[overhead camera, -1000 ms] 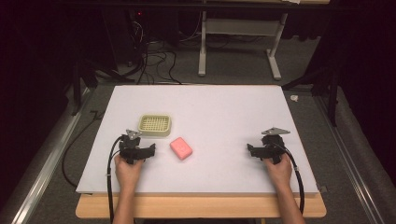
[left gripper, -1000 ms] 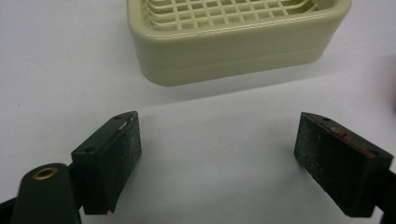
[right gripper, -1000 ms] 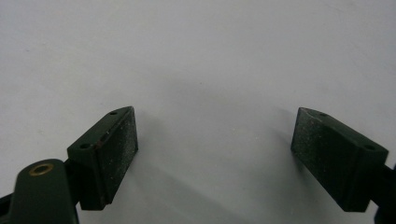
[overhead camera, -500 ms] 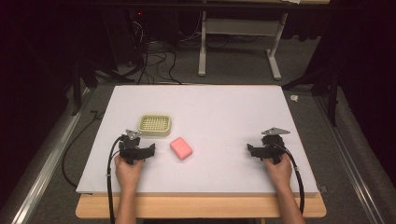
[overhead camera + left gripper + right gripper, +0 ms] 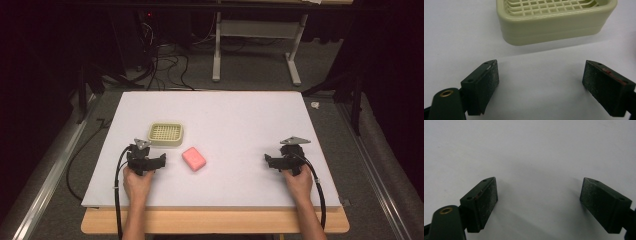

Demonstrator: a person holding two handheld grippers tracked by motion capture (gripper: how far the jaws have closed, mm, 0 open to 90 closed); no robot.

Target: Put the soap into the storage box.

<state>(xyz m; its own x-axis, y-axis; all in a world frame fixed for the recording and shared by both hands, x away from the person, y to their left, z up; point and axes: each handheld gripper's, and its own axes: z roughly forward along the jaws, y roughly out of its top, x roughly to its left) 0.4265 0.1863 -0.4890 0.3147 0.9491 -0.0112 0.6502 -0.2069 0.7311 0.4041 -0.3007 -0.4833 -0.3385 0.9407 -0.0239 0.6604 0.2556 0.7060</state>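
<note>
the left gripper (image 5: 145, 159) sits low on the white table (image 5: 235, 120) near its front left part, its jaws spread wide with nothing between them but bare tabletop; in the left gripper view (image 5: 541, 75) the two black pads (image 5: 486, 82) stand far apart and touch no object. the left hand (image 5: 136, 182) wraps the handle from behind, forearm coming straight in from the table's near edge, and a black cable (image 5: 118, 200) loops back along it. just ahead of this gripper lies the cream soap dish (image 5: 165, 134), flat on the table with its gridded top facing up; in the left gripper view the dish (image 5: 554, 22) is close in front of the open jaws, apart from them. to the right of the gripper, near it and a little in front of the dish, rests the pink soap bar (image 5: 194, 159), lying flat and slightly angled, touching neither the dish nor the gripper. well apart, toward the front right of the table, the right gripper (image 5: 284, 161) also rests low, held by the right hand (image 5: 299, 182) with the forearm coming in from the near edge. its jaws are spread wide too; in the right gripper view (image 5: 539, 195) the pads (image 5: 487, 200) frame plain white tabletop and hold nothing.
</note>
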